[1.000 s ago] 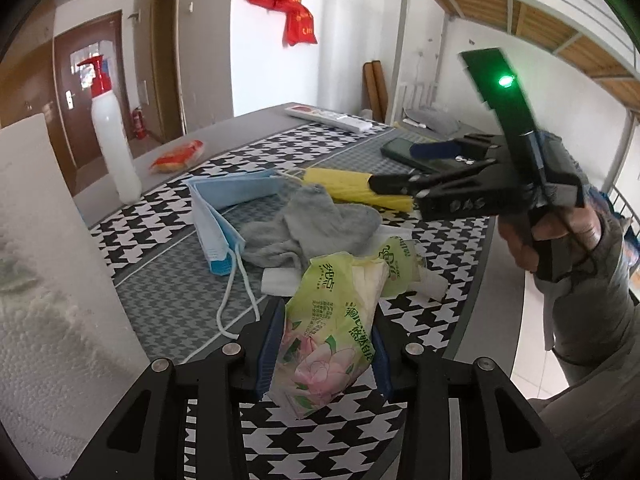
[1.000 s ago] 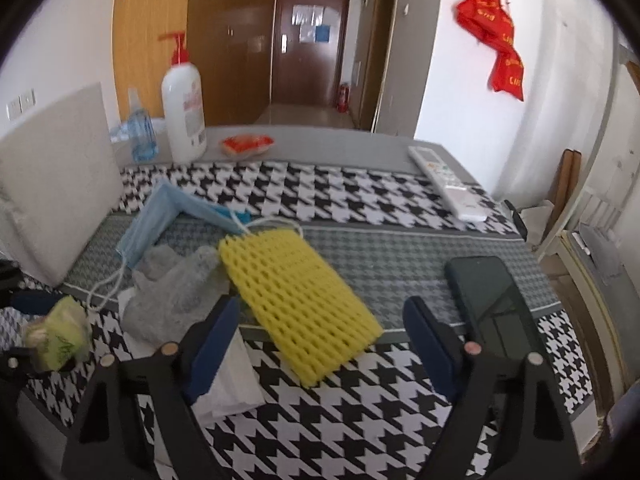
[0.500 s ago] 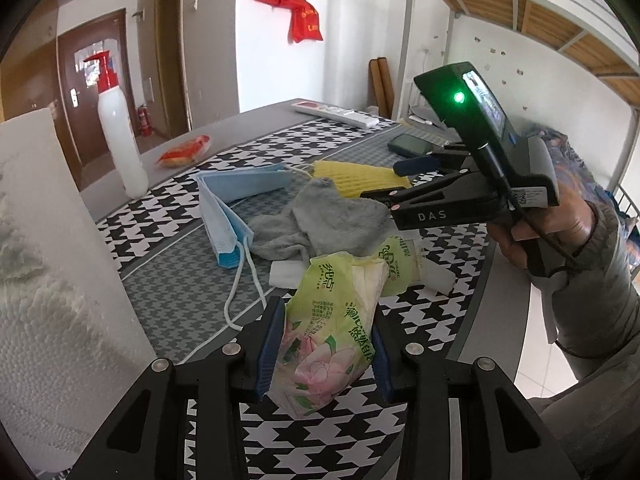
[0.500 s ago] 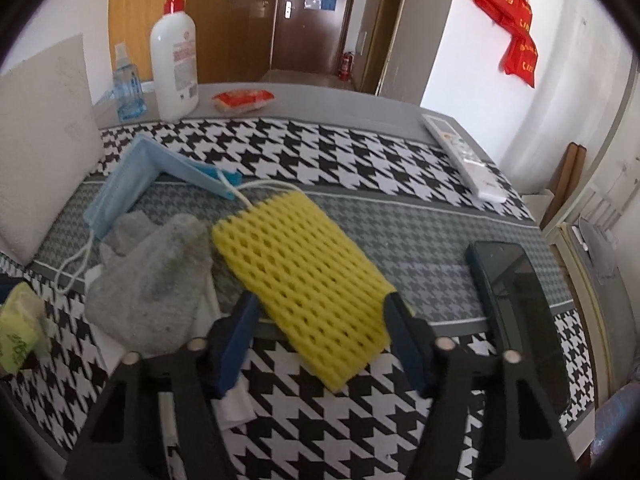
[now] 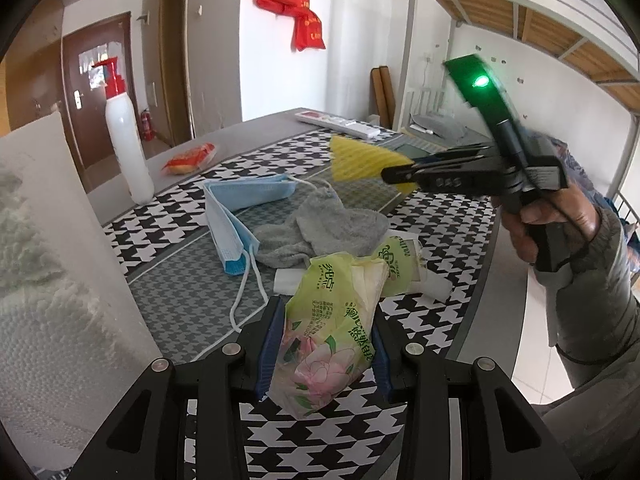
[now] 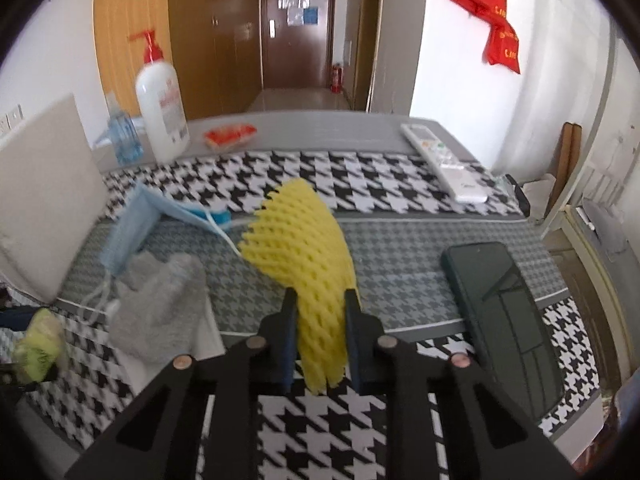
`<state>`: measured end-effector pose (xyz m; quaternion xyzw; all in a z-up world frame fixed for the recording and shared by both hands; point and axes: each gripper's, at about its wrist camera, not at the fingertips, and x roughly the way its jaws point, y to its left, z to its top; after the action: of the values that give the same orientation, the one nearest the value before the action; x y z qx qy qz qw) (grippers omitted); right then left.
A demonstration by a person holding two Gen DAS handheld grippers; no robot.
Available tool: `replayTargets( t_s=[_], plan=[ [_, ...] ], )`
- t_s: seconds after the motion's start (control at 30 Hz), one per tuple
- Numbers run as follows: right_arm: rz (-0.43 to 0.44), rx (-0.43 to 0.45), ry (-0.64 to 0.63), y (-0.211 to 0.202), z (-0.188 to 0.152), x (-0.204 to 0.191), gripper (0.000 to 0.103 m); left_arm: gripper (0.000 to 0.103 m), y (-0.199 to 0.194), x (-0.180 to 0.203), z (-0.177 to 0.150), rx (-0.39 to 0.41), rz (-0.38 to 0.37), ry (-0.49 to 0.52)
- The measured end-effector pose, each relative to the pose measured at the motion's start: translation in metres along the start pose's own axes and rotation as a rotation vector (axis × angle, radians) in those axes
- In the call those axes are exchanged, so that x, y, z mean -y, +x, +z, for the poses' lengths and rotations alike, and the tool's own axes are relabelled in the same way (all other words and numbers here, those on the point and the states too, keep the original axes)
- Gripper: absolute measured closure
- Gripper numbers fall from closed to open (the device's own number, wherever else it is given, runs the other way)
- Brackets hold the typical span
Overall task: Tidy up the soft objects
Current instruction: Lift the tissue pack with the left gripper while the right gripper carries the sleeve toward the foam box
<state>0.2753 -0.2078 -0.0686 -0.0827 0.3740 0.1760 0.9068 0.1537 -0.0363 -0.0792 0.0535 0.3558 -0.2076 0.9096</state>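
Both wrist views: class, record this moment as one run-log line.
left gripper: shut on tissue pack | right gripper: closing on yellow foam net, lifted | grey sock, face mask: on table

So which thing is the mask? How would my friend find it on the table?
Find the tall white pump bottle with the red top at the back of the checked table. Just in front of it, beside the grey sock, lies the face mask. It is the only pale blue, flat, folded thing, with white ear loops trailing from its end.
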Motion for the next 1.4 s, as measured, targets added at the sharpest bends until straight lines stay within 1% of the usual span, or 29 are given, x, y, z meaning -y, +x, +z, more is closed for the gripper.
replayTargets(
  t_s=[0.07, 0.17, 0.33, 0.6, 0.7, 0.9, 1.13, 1.4],
  plan=[
    [0.034, 0.021, 0.019, -0.011, 0.0, 0.001, 0.078, 0.062, -0.001, 0.0, 0.0, 0.006, -0.003, -0.003],
    [0.058, 0.056, 0.033, -0.025, -0.002, 0.001, 0.078, 0.062, -0.003, -0.001, 0.0, 0.018, 0.004, -0.01],
    [0.066, 0.11, 0.049, -0.047, -0.006, -0.003, 0.078, 0.062, -0.009, 0.001, 0.001, 0.044, 0.014, -0.009],
    [0.092, 0.195, 0.044, -0.078, -0.01, -0.018, 0.078, 0.062, -0.031, 0.002, 0.007, 0.092, 0.057, -0.005],
    [0.093, 0.219, 0.044, -0.086, -0.008, -0.021, 0.078, 0.062, -0.041, 0.001, 0.01, 0.115, 0.081, -0.003],
    [0.128, 0.262, 0.043, -0.1, -0.005, -0.03, 0.078, 0.062, -0.064, 0.001, 0.019, 0.175, 0.125, -0.003],
    [0.172, 0.314, 0.009, -0.117, 0.003, -0.04, 0.078, 0.062, -0.085, 0.0, 0.028, 0.219, 0.172, -0.036],
    [0.219, 0.374, -0.034, -0.128, 0.014, -0.045, 0.078, 0.062, -0.109, 0.001, 0.038, 0.27, 0.263, -0.068]
  ],
)
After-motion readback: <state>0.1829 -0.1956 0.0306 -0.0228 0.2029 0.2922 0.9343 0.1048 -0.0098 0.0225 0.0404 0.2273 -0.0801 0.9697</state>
